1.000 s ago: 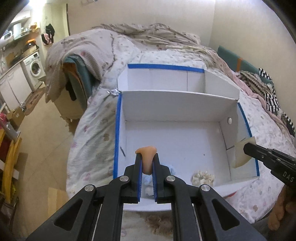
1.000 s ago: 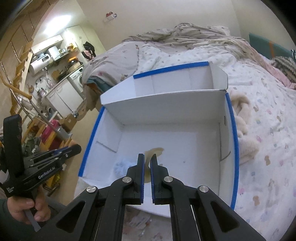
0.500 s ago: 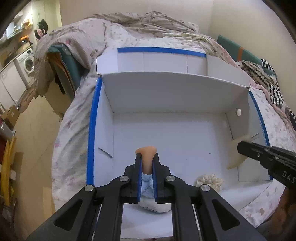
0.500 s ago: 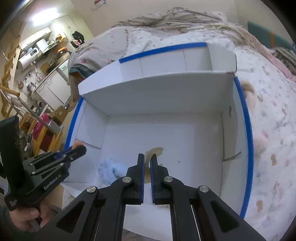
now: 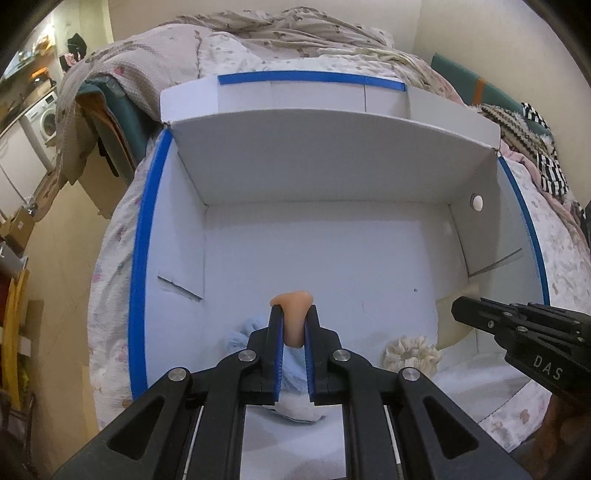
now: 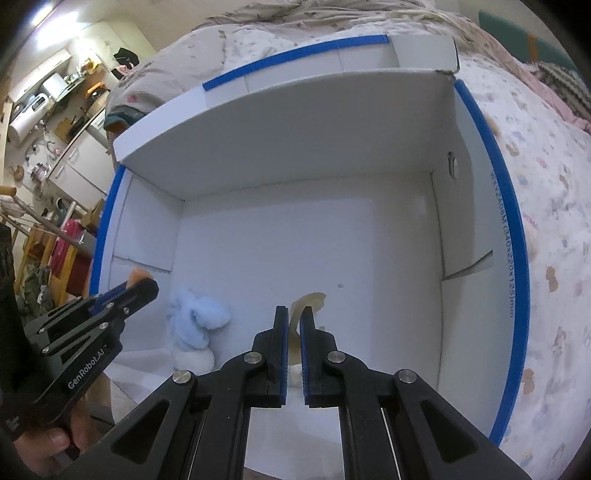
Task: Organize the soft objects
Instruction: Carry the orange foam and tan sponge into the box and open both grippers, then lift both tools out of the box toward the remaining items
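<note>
You worked over a bed (image 5: 110, 280) covered in a flowered quilt, with a white box (image 5: 369, 177) edged in blue tape lying open on it and a kitchen corner with a washing machine (image 5: 46, 120) far off to the left. Nearest the lens, your left gripper (image 5: 293, 325) was clamped on a peach-coloured soft piece (image 5: 293, 314) — its rounded end stuck up past the fingertips, its long axis running roughly along the fingers, and it hung above the box floor near the front-left. Directly beneath and just behind it lay a pale blue fluffy thing (image 6: 197, 321), so a drop from there would probably land on or beside that bundle. To the right on the floor sat a cream scrunchie (image 5: 412, 354), apart from the blue bundle. Your right gripper (image 6: 293, 325) was pinched nearly closed on a thin yellowish-beige piece (image 6: 308, 304), held over the front of the floor, right of the blue bundle; in the left view that piece showed near the right wall. Both loads were already inside the walls, so I judged the next move was simply lowering and opening; the left hand seemed nearer the resting pile. Beyond, the box's rear flap (image 5: 314, 94) stood up against rumpled bedding (image 5: 277, 33).
</note>
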`<state>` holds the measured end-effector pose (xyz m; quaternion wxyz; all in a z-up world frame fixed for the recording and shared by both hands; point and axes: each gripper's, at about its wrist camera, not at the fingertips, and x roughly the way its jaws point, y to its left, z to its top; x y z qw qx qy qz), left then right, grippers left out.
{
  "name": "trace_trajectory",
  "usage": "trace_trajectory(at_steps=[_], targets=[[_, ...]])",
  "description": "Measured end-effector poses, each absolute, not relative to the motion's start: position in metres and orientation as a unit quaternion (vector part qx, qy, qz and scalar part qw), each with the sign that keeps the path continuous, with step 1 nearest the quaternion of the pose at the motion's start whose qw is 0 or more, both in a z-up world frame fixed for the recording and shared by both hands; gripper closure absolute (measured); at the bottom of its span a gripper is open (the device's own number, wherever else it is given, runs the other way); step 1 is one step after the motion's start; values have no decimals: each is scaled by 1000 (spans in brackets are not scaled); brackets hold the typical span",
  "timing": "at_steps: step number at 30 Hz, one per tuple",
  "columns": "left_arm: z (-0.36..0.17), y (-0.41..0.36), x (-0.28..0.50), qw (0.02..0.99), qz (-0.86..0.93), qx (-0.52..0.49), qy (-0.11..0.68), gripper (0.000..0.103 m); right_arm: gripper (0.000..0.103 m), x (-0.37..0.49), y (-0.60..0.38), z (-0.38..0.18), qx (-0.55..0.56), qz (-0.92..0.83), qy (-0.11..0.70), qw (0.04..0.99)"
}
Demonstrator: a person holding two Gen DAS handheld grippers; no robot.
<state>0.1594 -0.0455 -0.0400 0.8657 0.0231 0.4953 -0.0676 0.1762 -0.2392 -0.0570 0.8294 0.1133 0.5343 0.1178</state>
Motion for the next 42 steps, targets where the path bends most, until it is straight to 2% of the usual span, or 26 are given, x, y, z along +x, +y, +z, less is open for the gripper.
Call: trace_trajectory(at_steps=[17, 31, 32, 36, 38, 41, 42], targets=[[-53, -41, 165, 855, -55, 6, 515, 93, 95, 178, -243, -57, 128, 115, 532, 829], [-47, -35, 162, 858, -54, -6, 511, 88, 90, 175, -246, -50, 137, 123, 516, 837], [-47, -35, 162, 859, -55, -5, 510, 87, 89, 175, -247, -50, 137, 123, 515, 837], [-44, -37, 160, 862, -51, 2, 504, 64, 88, 175, -248, -50, 140, 122, 516, 836], [-40, -37, 158, 867, -50, 4, 496, 61, 86, 175, -248, -50, 139, 119, 516, 837], [-37, -38, 159, 869, -53, 3, 492, 55, 67, 176, -248, -49, 144, 117, 515, 837], [-37, -38, 159, 869, -53, 2, 493, 52, 51, 177, -248, -48, 146, 116, 514, 837]])
